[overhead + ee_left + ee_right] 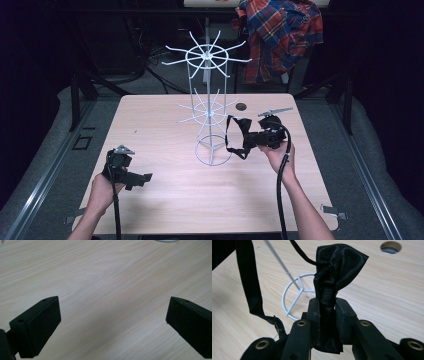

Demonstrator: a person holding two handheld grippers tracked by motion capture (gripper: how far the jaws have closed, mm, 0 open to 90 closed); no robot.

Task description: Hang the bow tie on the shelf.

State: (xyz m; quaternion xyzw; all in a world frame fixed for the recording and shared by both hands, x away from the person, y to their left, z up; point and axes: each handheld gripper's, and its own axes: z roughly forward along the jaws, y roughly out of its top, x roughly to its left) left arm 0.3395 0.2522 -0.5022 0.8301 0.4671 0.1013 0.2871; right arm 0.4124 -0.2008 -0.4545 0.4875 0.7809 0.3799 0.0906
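A white wire rack [210, 100] with spoke arms on two tiers stands on the table's middle, and its ring base [287, 297] appears in the right gripper view. My right gripper [248, 141] is just right of the rack, shut on a black satin bow tie [337, 267]. The tie [239, 125] rises above the jaws. Its strap [249, 282] hangs in a loop toward the rack base. My left gripper [145, 179] is low over the table's front left, open, with bare wood between its pads [42, 325].
The light wood table [165, 200] has a round cable hole [241, 106] behind the right gripper. A plaid shirt [280, 35] hangs over a chair beyond the table's far edge. Dark floor and metal legs surround the table.
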